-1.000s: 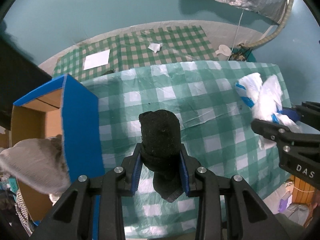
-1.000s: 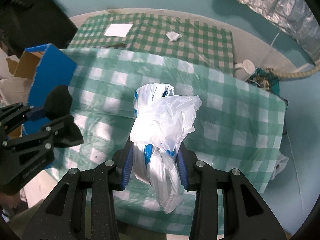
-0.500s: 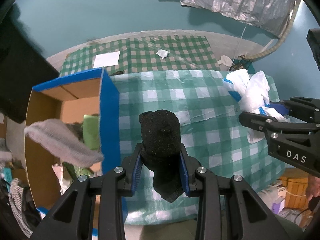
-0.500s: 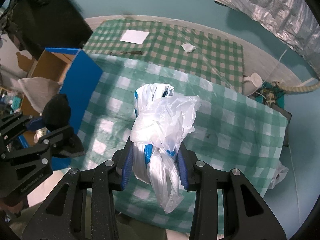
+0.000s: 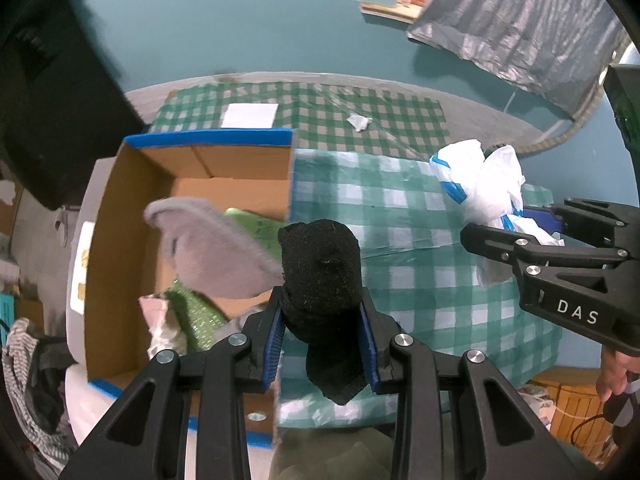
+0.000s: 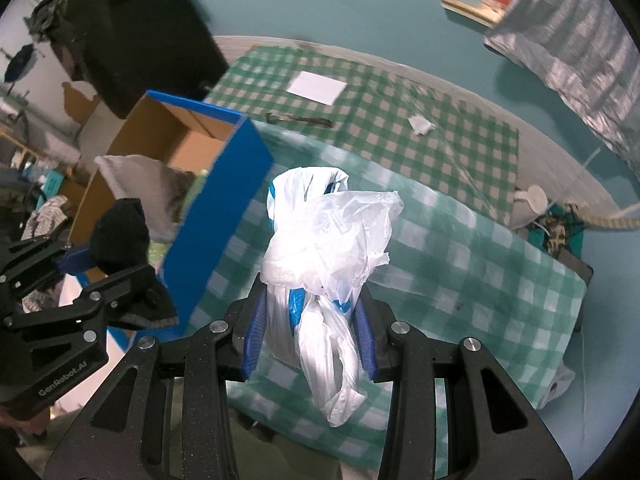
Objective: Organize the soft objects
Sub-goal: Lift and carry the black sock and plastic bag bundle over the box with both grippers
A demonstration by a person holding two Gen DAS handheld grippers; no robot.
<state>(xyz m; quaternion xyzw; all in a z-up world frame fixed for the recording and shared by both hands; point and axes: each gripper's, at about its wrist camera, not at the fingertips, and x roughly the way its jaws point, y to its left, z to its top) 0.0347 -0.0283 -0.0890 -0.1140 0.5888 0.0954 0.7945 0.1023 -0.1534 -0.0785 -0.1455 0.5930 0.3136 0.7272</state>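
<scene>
Vs 1 s ago: both grippers have swung toward the box (image 5: 192,184) w/ loads unchanged. In left view the box, then just a blue wall at the left edge, now shows its open brown inside; grey cloth (image 5: 212,252) and green items (image 5: 192,312) lie in it. Table (image 5: 420,240) w/ checked cover has slid right and looks smaller. In right view the box has come closer to centre.

Left gripper (image 5: 320,340) clenched on black sock (image 5: 320,268), blue pads pressing both sides, sock held in the air at the box's near right edge. Right gripper (image 6: 310,328) clenched on white plastic bag (image 6: 324,248) w/ blue print, above the table, just right of the blue wall.

Writing: "DAS" on right gripper body in left view; "GenRobot.AI" on left gripper body in right view. Bag print unreadable.
</scene>
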